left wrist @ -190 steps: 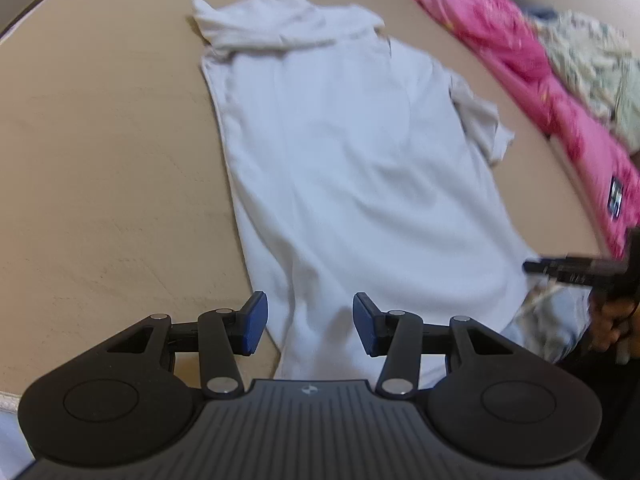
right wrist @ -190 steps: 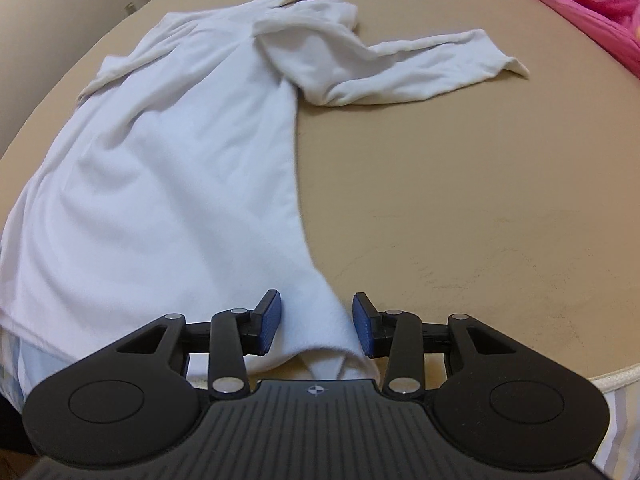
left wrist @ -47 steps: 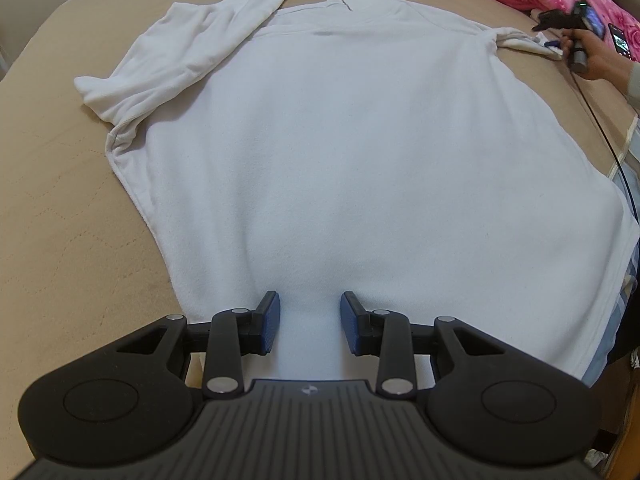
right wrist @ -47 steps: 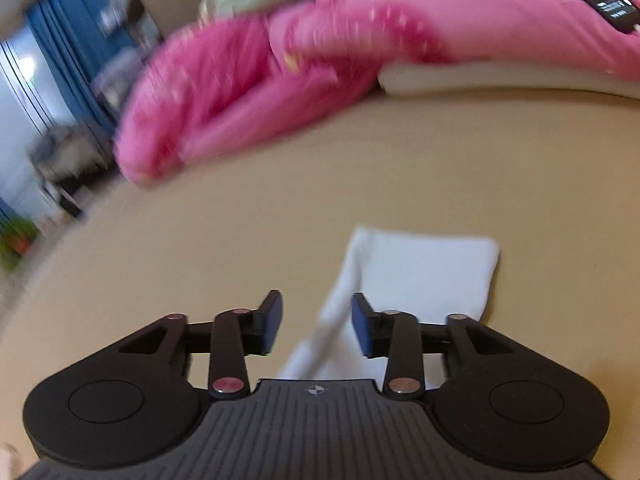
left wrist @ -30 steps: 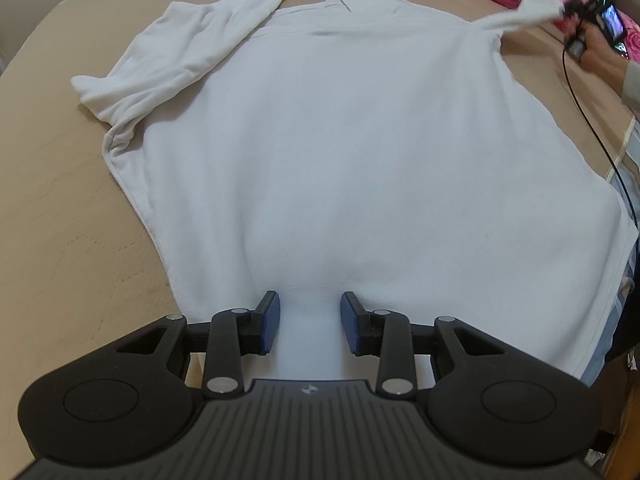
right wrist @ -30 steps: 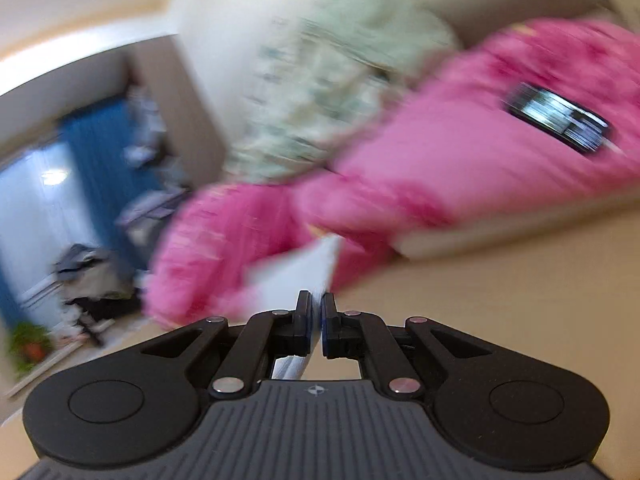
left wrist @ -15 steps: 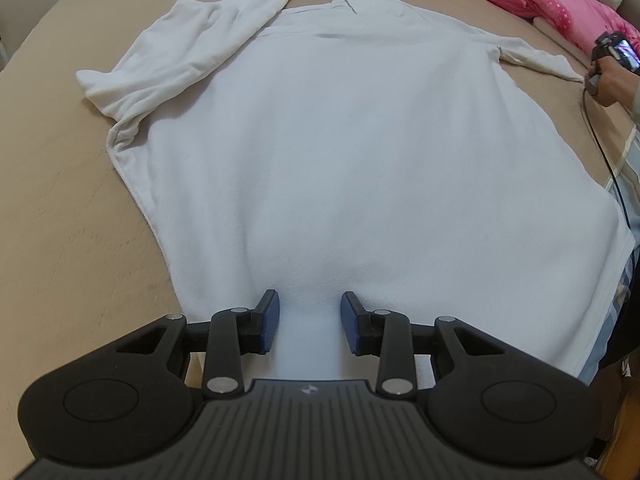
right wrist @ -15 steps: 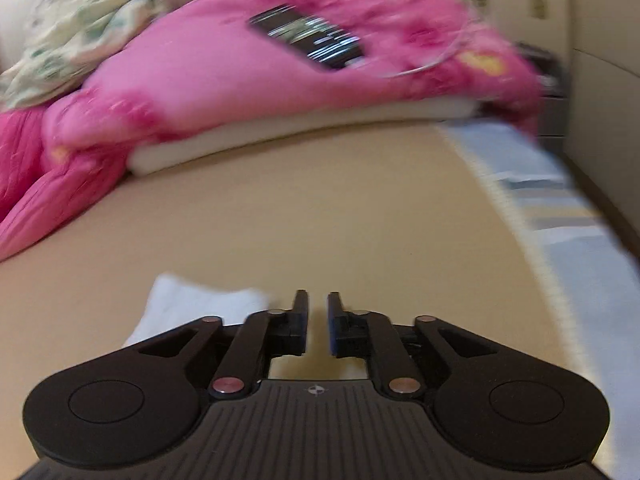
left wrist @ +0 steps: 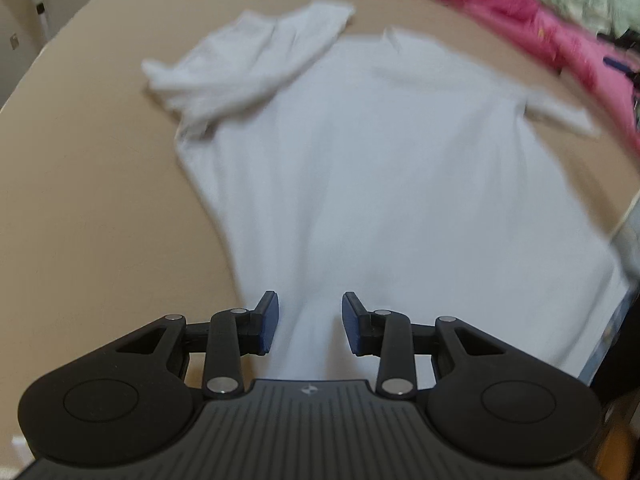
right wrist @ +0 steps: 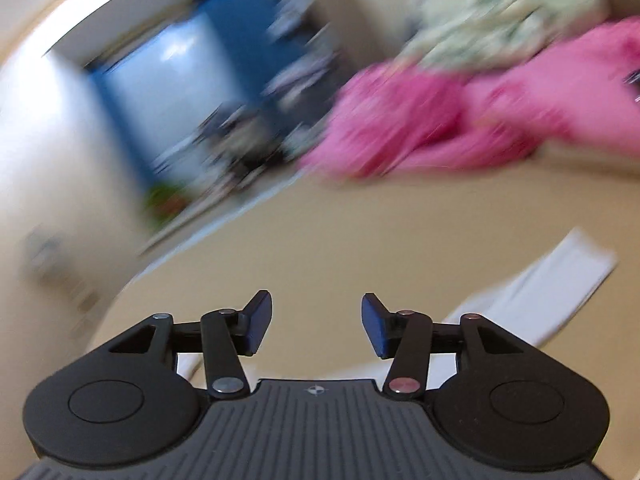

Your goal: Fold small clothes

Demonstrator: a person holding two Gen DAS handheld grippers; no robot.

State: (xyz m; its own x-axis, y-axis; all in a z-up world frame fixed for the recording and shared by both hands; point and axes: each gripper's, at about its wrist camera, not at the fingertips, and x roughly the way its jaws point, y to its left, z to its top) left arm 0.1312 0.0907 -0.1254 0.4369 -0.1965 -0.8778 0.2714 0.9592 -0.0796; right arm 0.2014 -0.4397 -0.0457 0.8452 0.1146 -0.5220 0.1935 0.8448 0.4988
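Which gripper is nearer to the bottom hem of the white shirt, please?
Left. The left gripper straddles the white shirt's hem; the right gripper, jaws opening and empty, is up beside the sleeve.

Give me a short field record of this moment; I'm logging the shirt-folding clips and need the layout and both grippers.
surface: tan bed
garment: white shirt, spread flat, collar at the far end
far-left sleeve: sleeve bunched and folded in on itself
other sleeve: laid out sideways, flat on the bed
left gripper: left gripper over the near hem, jaws apart, cloth between them, pads not pressing it
right gripper: right gripper jaws opening, nothing between them
background: pink bedding along the far right edge
image quality: right view heavily blurred
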